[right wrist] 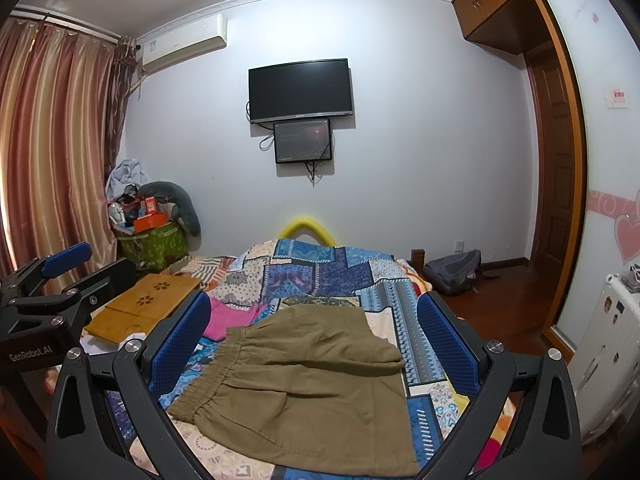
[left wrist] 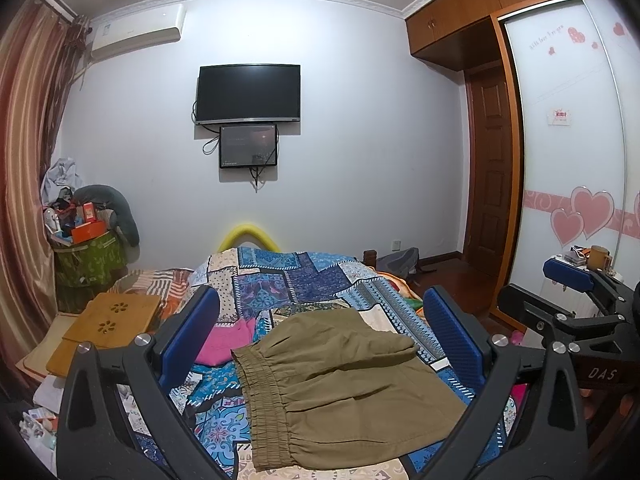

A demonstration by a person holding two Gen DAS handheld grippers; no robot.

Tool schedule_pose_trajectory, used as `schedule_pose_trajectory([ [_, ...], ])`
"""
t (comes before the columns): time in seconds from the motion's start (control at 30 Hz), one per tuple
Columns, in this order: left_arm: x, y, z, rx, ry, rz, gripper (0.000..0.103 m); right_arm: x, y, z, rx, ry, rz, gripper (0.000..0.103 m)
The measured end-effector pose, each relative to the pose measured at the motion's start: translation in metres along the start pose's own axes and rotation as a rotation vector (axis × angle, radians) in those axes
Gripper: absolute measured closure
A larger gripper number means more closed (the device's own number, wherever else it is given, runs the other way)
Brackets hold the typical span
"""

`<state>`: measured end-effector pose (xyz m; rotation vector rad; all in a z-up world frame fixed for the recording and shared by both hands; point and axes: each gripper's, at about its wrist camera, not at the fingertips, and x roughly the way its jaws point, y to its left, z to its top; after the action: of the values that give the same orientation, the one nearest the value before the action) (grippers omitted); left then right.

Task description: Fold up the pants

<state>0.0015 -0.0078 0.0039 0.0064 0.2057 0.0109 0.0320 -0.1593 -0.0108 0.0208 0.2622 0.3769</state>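
Olive-brown pants (left wrist: 344,384) lie folded on a patchwork bedspread (left wrist: 288,280), with the elastic waistband toward the left. They also show in the right wrist view (right wrist: 304,392). My left gripper (left wrist: 320,320) hovers above the pants, jaws wide open and empty. My right gripper (right wrist: 314,328) also hovers above them, open and empty. The right gripper shows at the right edge of the left wrist view (left wrist: 576,280). The left gripper shows at the left edge of the right wrist view (right wrist: 68,260).
A pink garment (left wrist: 228,340) lies beside the pants on the bed. A wooden lap tray (left wrist: 112,316) sits at the bed's left. A green basket of clutter (left wrist: 88,256) stands by the curtain. A white radiator (right wrist: 608,344) stands at right.
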Motion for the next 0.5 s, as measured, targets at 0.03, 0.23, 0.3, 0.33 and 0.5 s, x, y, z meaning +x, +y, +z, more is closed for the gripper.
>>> schedule_pose_trajectory([
  [0.03,0.0000,-0.0001,-0.0003,0.000,0.000,0.000,0.000,-0.0003,0.0000,0.0005,0.001,0.000,0.000,0.000],
  [0.23,0.0007,-0.0008,-0.0008,0.000,0.000,0.001,0.000,-0.0003,-0.0001,0.0002,0.002,0.000,0.001,0.000],
  [0.3,0.0007,-0.0008,-0.0009,0.000,0.000,0.001,0.000,-0.0016,-0.0001,0.0020,0.003,0.000,0.002,0.000],
  [0.33,0.0007,-0.0009,-0.0008,0.000,-0.001,0.002,0.000,-0.0021,-0.0005,0.0028,0.003,0.000,0.003,0.000],
  [0.5,0.0015,-0.0017,-0.0017,0.001,0.000,0.002,0.000,-0.0021,-0.0004,0.0022,0.003,-0.001,0.002,0.000],
])
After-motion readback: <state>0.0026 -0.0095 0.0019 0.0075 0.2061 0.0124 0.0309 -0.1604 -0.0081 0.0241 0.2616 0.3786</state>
